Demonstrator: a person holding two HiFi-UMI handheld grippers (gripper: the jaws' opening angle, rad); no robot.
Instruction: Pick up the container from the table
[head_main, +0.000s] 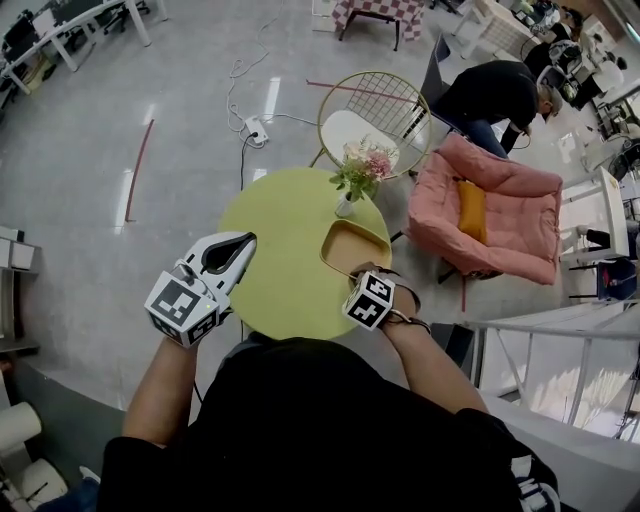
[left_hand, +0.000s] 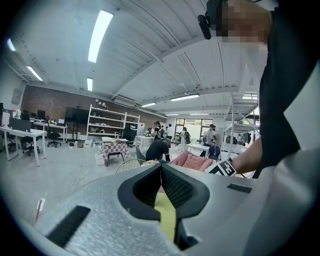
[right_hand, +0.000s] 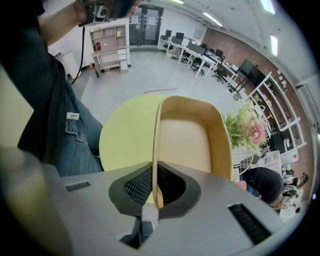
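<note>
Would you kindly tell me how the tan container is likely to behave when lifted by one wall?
The container is probably light: it looks empty and thin-walled. Pinched by one wall in the right tool, it may tilt away from the grip. It seems fairly stiff, as it holds its shape.

**A:** Head view: where is it set?
**B:** Above the person, facing steeply down on the round table (head_main: 270, 260), with the left gripper (head_main: 243, 243) and right gripper (head_main: 358, 270) close below.
**A:** And the gripper views?
**B:** Left gripper view: hard behind its jaws, near level, looking across the room. Right gripper view: hard behind its jaws, tilted down over the container (right_hand: 187, 135).
**A:** Shared ground?
**B:** Table in all three; flowers (head_main: 362, 170) in head and right; armchair (head_main: 500, 205) in head and left.
</note>
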